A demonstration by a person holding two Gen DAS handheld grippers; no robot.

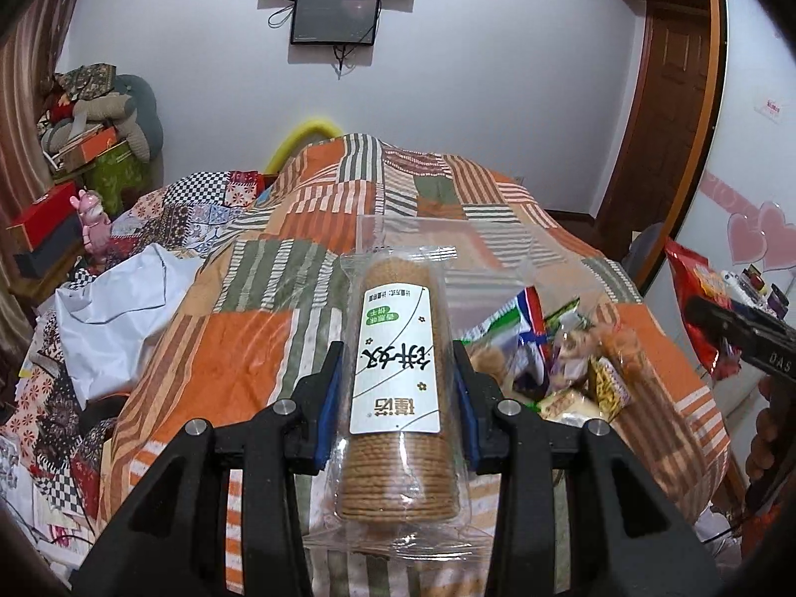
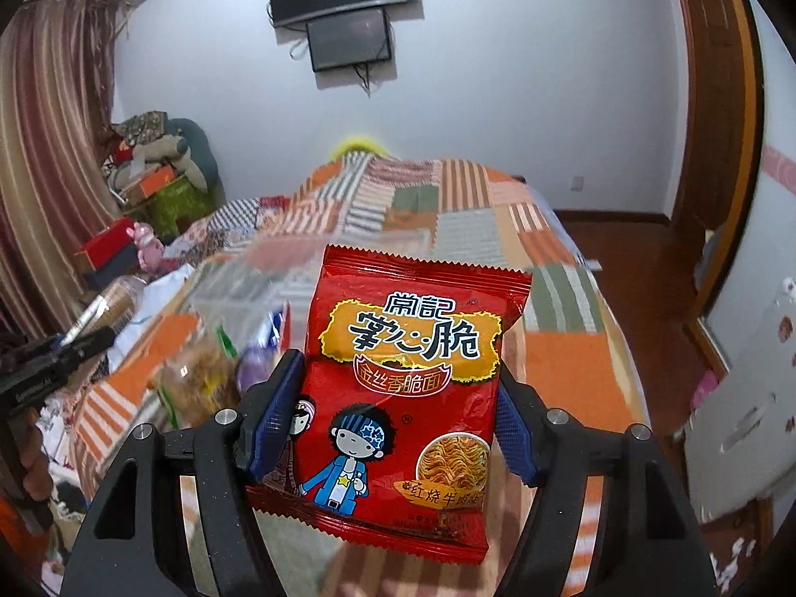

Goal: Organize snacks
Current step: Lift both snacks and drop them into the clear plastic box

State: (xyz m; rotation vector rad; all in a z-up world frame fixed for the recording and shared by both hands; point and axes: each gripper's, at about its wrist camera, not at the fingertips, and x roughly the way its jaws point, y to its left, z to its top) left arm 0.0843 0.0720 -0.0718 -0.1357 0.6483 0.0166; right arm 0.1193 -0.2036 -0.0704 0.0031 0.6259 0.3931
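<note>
1. The left hand-held gripper is closed on a clear-wrapped biscuit roll; the blue pads press its two long sides, and its long axis runs straight away from the camera, parallel to the fingers.
2. The right hand-held gripper is clamped on a red crispy-noodle packet, held upright by its side edges with the printed face toward the camera.
3. Both packs hang above the patchwork bedspread, not resting on it.
4. The remaining snack pile lies on the bed to the right of the left gripper and to the near left of the right one, between the two.
5. A clear plastic container appears to sit just beyond the pile, straight ahead of the roll; the left gripper looks better lined up for dropping in lengthwise.
</note>
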